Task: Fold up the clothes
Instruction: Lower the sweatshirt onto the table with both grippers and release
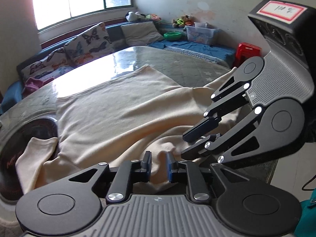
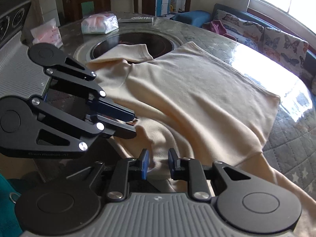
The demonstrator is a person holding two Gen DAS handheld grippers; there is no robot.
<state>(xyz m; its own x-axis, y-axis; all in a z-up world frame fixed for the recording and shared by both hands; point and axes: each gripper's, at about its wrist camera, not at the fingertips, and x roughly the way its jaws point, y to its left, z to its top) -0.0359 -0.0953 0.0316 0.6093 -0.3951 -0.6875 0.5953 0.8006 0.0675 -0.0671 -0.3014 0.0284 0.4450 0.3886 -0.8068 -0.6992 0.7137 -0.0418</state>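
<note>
left wrist: low, close, faces window wall | right wrist: low, close, faces cabinets | shared: cream garment (image 1: 118,106)

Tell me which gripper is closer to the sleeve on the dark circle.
Left. Left gripper is at the shirt's near edge, on the side of the sleeve; right gripper sits beyond it, farther away.

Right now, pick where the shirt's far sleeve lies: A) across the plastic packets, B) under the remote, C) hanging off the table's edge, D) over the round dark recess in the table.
D: the cream shirt's sleeve drapes over the rim into the round dark recess.
</note>
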